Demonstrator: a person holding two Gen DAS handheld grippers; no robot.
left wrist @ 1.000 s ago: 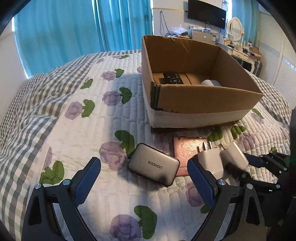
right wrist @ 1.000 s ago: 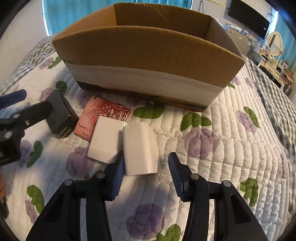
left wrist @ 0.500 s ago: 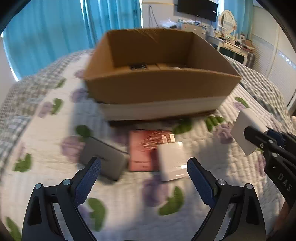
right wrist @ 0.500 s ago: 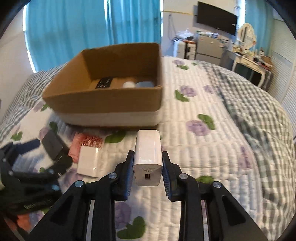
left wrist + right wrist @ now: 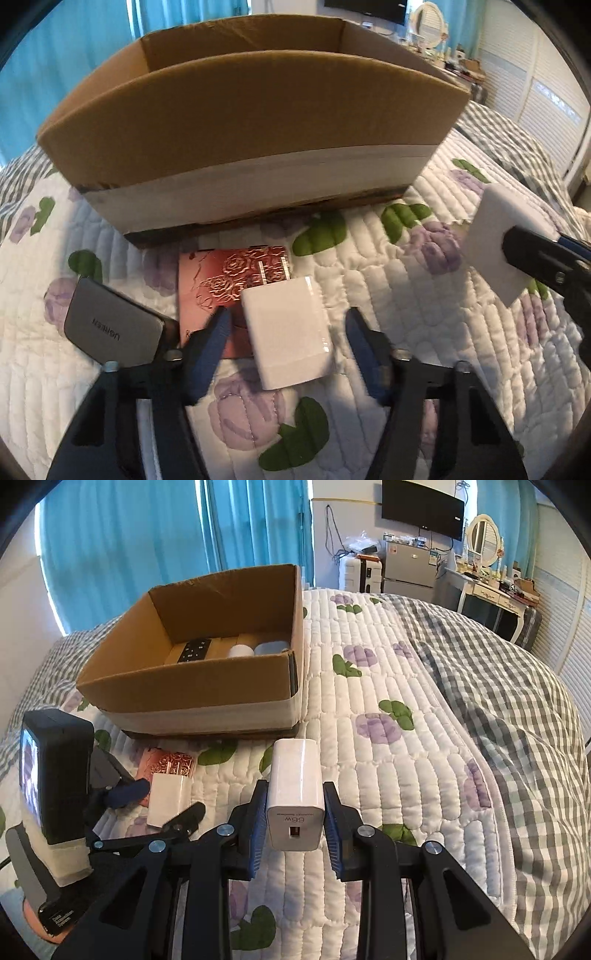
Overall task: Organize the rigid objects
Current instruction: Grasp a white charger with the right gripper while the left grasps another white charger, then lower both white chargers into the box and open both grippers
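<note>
My left gripper [image 5: 286, 325] points down at a small white plug charger [image 5: 288, 332] lying partly on a pink rose-patterned card [image 5: 229, 277]. Its jaws are closing with the charger between them, and a gap still shows on each side. A grey UGREEN charger [image 5: 110, 328] lies just left of the left finger. My right gripper [image 5: 295, 812] is shut on a larger white charger [image 5: 295, 775], held above the quilt to the right of the cardboard box [image 5: 192, 690]. That held charger [image 5: 498, 229] also shows at the right edge of the left wrist view.
The open box holds a black remote [image 5: 194, 650], a white round item [image 5: 240, 651] and a blue one [image 5: 271, 648]. It stands on a flowered quilt [image 5: 388, 664] with a checked blanket [image 5: 498, 686] to the right. Furniture lines the far wall.
My left gripper has shifted from the grey charger to the small white plug charger, dropped closer, and its jaws have narrowed. My right gripper has lifted the larger white charger off the quilt.
</note>
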